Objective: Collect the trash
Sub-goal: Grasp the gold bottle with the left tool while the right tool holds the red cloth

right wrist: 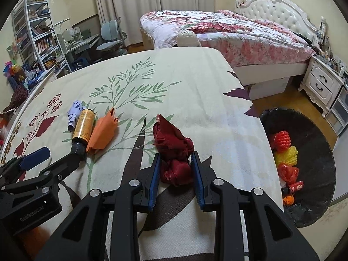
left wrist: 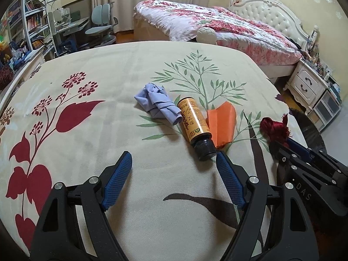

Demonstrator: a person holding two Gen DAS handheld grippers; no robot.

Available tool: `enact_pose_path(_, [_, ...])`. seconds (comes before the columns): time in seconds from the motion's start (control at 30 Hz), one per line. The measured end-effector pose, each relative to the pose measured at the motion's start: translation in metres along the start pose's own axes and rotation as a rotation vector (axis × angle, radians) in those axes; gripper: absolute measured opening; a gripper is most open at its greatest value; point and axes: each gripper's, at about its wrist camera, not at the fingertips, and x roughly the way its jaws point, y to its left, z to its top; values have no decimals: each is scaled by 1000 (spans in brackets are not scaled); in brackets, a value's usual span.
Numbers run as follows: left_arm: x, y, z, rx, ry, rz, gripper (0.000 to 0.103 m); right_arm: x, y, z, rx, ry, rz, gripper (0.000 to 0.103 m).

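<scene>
Now | right tool (right wrist: 175,161) clenched on red cloth (right wrist: 174,150) | left tool (left wrist: 174,161) released, bottle (left wrist: 195,126) just ahead

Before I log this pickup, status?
Right gripper shut on red cloth. Left gripper open near bottle. Bin at table edge, path clear.

Crumpled lilac paper (left wrist: 157,103), orange bottle (left wrist: 195,125) on its side, folded orange paper (left wrist: 221,124): touching, in a row on table. Dark red fabric wad (right wrist: 174,152) sits apart, pinched in right tool (right wrist: 176,174).

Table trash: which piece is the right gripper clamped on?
The dark red fabric wad, held by the right gripper. The lavender wad, orange paper and bottle lie loose.
</scene>
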Motion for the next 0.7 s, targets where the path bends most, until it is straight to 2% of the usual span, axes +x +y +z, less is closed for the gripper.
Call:
enact_pose_path(0.13, [3,-6,8,10,-14,15,78,4,-4,5,6,0,11,29])
enact_pose_path(0.33, [19,-3,21,-24,9,39,75,5,-4,6,6,-2,16,29])
enact_pose_path(0.4, [22,-1,21,-27,25,31,63,5,-4,6,6,-4,18,29])
enact_pose_path(0.7, [13,6,7,33,2,34,30,5,-5,6,6,-6,15,29])
